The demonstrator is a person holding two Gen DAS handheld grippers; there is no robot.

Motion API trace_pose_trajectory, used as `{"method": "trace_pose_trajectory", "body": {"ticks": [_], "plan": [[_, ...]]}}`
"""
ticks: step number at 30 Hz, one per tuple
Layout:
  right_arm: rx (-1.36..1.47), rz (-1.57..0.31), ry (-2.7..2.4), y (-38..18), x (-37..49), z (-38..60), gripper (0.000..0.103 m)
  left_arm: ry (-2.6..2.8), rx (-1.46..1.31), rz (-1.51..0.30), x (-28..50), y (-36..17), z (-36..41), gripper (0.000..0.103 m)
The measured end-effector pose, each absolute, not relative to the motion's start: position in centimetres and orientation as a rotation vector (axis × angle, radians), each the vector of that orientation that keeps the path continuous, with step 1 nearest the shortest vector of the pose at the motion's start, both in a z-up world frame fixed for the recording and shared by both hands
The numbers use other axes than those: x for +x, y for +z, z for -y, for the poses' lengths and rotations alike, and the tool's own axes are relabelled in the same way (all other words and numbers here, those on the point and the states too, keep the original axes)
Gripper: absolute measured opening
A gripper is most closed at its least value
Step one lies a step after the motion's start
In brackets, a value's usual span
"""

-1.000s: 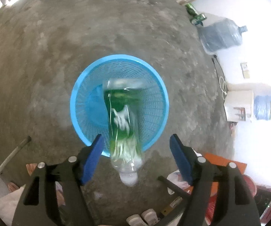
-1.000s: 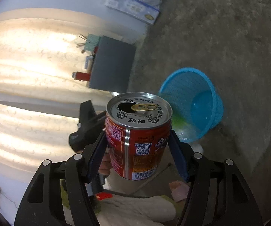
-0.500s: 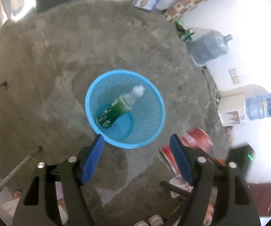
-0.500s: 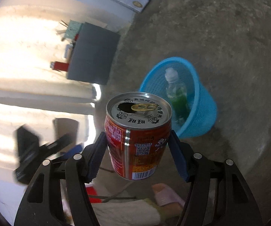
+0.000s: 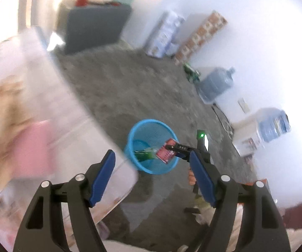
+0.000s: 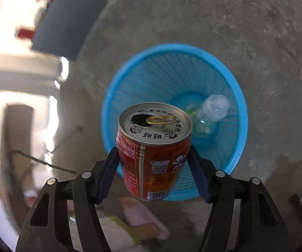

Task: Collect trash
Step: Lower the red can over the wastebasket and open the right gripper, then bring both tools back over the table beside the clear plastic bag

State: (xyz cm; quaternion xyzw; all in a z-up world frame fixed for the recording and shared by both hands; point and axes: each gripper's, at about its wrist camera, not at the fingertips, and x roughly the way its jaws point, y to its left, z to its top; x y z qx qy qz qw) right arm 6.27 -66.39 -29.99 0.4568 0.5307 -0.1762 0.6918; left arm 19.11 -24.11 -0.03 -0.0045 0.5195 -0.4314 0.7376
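We hold a red drink can (image 6: 154, 151) in our right gripper (image 6: 153, 168), its blue pads pressed against the can's two sides. The can stands upright in the grip, its silver top with the open mouth and gold pull tab facing the camera. Behind it, from about twelve to three o'clock of the can, sits the blue mesh basket (image 6: 238, 113) on the grey concrete floor (image 6: 256, 31). Inside the basket a clear plastic bottle (image 6: 210, 113) with green inside lies tilted at about two o'clock from the can, its pale cap end up toward the basket wall.

Our left gripper (image 5: 152, 177) carries nothing; its jaws stand wide and are opening, with only floor and basket seen between them. In the left wrist view the blue basket (image 5: 151, 169) lies at twelve o'clock just above the fingertips, and the right gripper (image 5: 177, 150) reaches in from three o'clock, holding the can (image 5: 165, 152) over the basket's rim. The green of the bottle (image 5: 143, 154) shows in the basket at nine o'clock of the can. A blurred pale surface (image 5: 35, 109) with something pink fills nine o'clock. Two large water jugs (image 5: 216, 84) stand by the white wall at two o'clock.
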Motion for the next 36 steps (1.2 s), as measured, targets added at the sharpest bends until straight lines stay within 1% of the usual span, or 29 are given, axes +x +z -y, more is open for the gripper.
{"method": "trace_pose_trajectory", "body": {"ticks": [4,9,11,12,16,22,25,27,30,31,34,36], "plan": [[0.873,-1.35,-0.398,-32.6,8.7,65.5,0.062,-0.805,-0.06,-1.086,18.2,0.9,16.3,0.074],[0.783,-1.496,-0.405,-36.2,10.8,64.4,0.062,-0.683,-0.128,-1.053,16.9,0.7,9.8,0.074],[0.78,-1.523,-0.408,-37.0,11.1,63.9,0.062,-0.646,-0.155,-1.043,16.4,0.5,7.9,0.074],[0.784,-1.52,-0.416,-37.1,11.1,63.8,0.064,-0.638,-0.161,-1.04,16.2,0.5,7.4,0.074],[0.813,-1.479,-0.441,-35.7,10.0,64.0,0.064,-0.623,-0.197,-1.017,15.6,0.6,5.5,0.074],[0.823,-1.341,-0.463,-29.1,6.2,64.1,0.064,-0.622,-0.212,-0.962,15.1,1.1,3.8,0.075],[0.813,-1.249,-0.474,-24.6,3.4,63.8,0.065,-0.616,-0.231,-0.944,14.9,1.2,2.9,0.075],[0.789,-1.181,-0.483,-21.3,1.2,63.1,0.067,-0.606,-0.24,-0.924,14.7,1.1,2.1,0.075],[0.744,-1.084,-0.478,-16.5,-1.4,61.2,0.069,-0.579,-0.251,-0.888,14.2,1.4,0.3,0.075],[0.732,-1.065,-0.474,-15.8,-1.7,61.1,0.071,-0.564,-0.256,-0.87,14.0,1.4,-0.5,0.075],[0.665,-0.969,-0.42,-10.4,-1.8,57.4,0.074,-0.511,-0.258,-0.827,13.5,1.9,-2.9,0.075],[0.628,-0.926,-0.367,-8.7,-2.0,55.2,0.074,-0.469,-0.271,-0.792,13.0,2.2,-4.9,0.075]]}}
